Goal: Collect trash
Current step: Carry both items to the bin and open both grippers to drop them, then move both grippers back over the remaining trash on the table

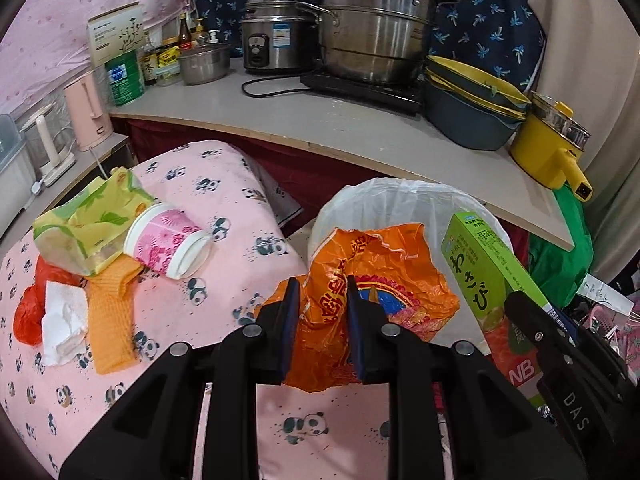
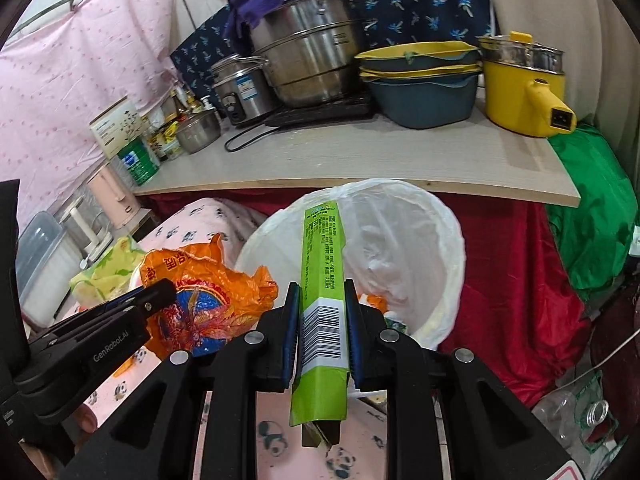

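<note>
Panda-print pink bed [image 1: 240, 216] beside white-lined bin [image 2: 452, 248]: left gripper [image 1: 322, 322] clamped a crumpled orange plastic bag [image 1: 380, 280], light and floppy; right gripper [image 2: 322, 332] clamped a stiff green carton [image 2: 322, 264] at its barcode end.

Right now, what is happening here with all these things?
A person is collecting trash with two handheld grippers. The left gripper is shut on an orange bag, and the right gripper is shut on a green box. Both are held near the white-lined bin. A cup, a tissue and other wrappers lie on the pink cloth.
</note>
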A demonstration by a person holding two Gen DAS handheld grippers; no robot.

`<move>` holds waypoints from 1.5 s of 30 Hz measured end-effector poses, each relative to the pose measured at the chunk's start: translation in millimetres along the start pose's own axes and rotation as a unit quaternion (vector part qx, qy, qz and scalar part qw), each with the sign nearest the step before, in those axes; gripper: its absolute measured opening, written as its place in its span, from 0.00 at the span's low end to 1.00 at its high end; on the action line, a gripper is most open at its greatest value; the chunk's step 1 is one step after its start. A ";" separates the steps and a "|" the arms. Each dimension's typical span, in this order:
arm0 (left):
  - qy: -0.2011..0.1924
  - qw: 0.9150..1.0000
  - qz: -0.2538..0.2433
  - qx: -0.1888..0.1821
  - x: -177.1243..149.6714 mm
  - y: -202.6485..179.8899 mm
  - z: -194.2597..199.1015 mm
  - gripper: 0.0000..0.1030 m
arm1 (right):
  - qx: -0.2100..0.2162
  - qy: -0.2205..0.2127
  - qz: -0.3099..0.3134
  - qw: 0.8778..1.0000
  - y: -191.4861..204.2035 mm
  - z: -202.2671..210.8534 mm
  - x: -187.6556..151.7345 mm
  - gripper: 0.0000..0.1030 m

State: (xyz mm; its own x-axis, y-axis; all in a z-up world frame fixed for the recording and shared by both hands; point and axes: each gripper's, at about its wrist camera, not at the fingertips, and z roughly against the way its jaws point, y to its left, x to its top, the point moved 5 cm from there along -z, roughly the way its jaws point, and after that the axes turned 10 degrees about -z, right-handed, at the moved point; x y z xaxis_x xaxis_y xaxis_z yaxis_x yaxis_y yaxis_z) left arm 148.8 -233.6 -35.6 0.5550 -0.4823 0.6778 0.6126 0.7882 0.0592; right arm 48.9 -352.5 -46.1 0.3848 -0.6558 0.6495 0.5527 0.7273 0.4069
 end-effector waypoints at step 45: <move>-0.002 0.999 0.044 0.029 -5.7 35.9 -3.6 0.60 | 0.000 0.001 0.015 1.000 27.3 -6.6 -3.8 0.46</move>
State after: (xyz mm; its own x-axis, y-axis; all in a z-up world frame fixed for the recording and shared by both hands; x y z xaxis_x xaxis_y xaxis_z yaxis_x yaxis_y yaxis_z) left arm 169.7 -203.9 -40.0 0.6027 -0.4085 0.6855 0.5273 0.8486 0.0420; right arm 67.5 -331.5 -41.7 0.4017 -0.6343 0.6605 0.5416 0.7462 0.3872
